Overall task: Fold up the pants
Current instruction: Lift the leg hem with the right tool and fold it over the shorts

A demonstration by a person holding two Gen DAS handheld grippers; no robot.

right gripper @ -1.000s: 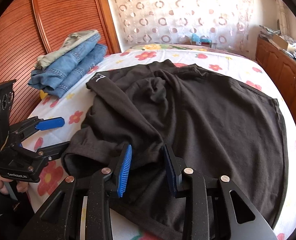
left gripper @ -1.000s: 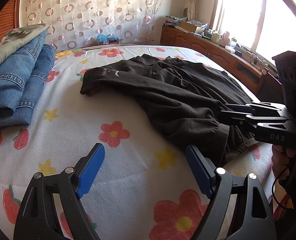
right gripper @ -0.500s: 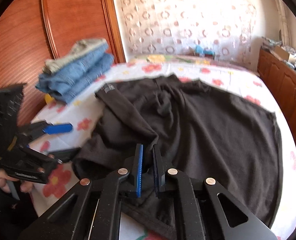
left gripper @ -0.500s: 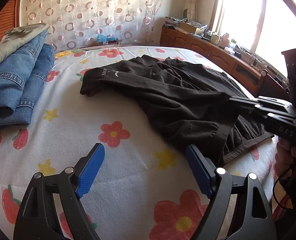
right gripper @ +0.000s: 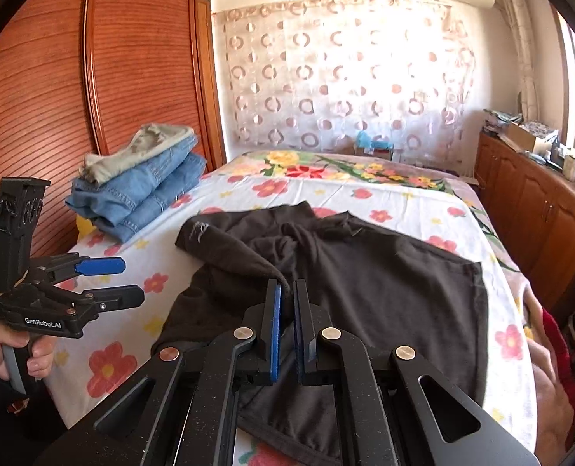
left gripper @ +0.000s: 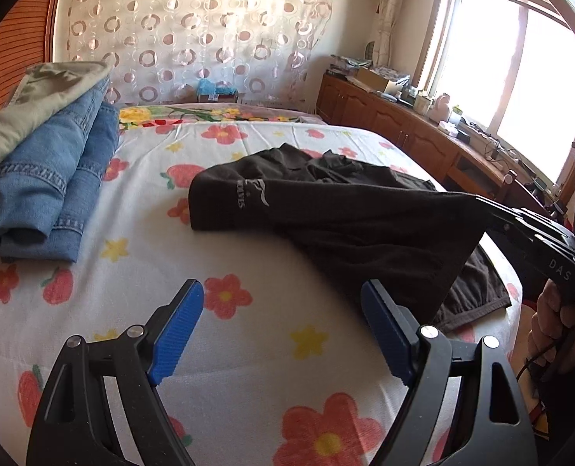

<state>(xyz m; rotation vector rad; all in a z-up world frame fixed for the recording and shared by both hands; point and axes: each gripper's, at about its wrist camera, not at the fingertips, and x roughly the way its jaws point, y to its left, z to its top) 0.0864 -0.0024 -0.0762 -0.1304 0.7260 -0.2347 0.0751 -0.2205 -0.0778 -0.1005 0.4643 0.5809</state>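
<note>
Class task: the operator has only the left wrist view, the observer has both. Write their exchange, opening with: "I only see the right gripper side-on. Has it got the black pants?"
Observer: Yes. The right gripper is shut on a fold of the black pants, lifted off the bed.
Operator: Is anything near my left gripper?
Observer: No. The left gripper is open over bare sheet, beside the pants.
Operator: What lies left of the jeans?
Observer: The folded jeans lie by a ribbed wooden wardrobe.
</note>
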